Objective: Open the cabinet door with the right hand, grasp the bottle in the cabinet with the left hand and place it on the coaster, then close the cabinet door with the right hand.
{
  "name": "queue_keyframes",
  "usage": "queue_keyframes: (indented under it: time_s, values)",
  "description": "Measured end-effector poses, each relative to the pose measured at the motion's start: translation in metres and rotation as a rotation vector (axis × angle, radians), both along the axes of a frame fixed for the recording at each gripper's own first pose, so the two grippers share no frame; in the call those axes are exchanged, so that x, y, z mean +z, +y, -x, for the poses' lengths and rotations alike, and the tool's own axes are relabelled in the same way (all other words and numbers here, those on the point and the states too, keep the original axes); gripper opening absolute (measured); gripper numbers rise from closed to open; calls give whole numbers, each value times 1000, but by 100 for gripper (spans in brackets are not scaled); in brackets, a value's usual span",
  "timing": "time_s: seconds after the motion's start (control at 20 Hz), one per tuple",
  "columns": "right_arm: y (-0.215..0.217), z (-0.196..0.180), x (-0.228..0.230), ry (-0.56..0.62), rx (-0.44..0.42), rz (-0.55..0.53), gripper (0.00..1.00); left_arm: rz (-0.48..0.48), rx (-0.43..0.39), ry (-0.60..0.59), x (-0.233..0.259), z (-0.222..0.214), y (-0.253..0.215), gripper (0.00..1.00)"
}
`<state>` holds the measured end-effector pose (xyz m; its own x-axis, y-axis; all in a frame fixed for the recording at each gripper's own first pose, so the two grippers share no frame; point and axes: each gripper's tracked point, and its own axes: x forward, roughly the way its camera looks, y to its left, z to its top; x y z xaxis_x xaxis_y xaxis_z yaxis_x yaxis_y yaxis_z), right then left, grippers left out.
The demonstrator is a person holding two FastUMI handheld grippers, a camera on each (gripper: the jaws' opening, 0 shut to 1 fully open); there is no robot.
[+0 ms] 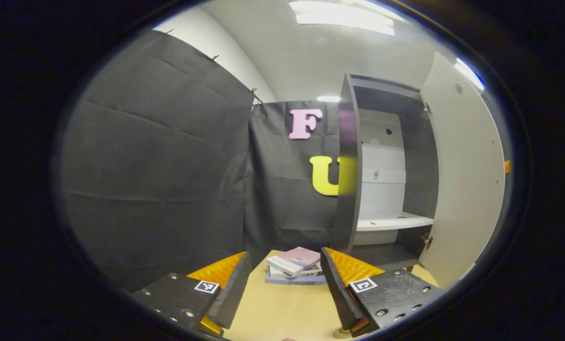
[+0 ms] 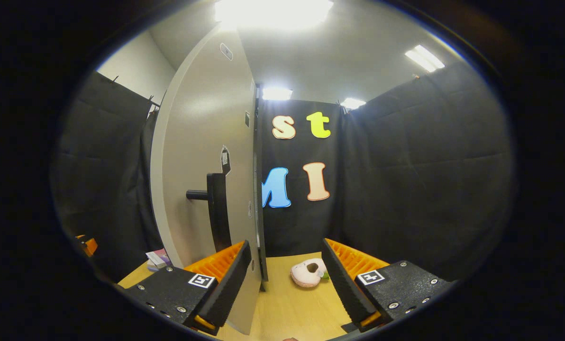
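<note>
pale wood worktop [image 1: 282, 308] is seen low in both views. the cabinet [image 1: 387, 170] is shown open at right of the left gripper view, its door [image 2: 202, 170] swung wide. the left tool [image 1: 286, 279] is spread before stacked books [image 1: 294, 265]; the right tool [image 2: 286, 270] is spread beside the door edge.

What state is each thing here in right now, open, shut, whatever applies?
Cabinet door: swung wide open.
Cabinet: open; no bottle visible on its shelf.
Left gripper: open, holding nothing.
Right gripper: open, beside the door's edge, not touching the handle.
Books: stacked flat on the table.
</note>
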<state>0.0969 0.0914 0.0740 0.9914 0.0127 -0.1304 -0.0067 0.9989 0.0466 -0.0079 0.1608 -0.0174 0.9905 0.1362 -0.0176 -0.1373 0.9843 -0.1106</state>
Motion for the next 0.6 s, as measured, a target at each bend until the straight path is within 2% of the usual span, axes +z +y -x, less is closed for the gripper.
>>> queue_keyframes:
  time_s: [0.3, 0.6]
  values:
    - [42, 1, 2, -10, 41, -9, 93, -6, -2, -3, -4, 1, 29, 84]
    - [94, -4, 4, -10, 108, -23, 93, -17, 31, -3, -6, 9, 70, 84]
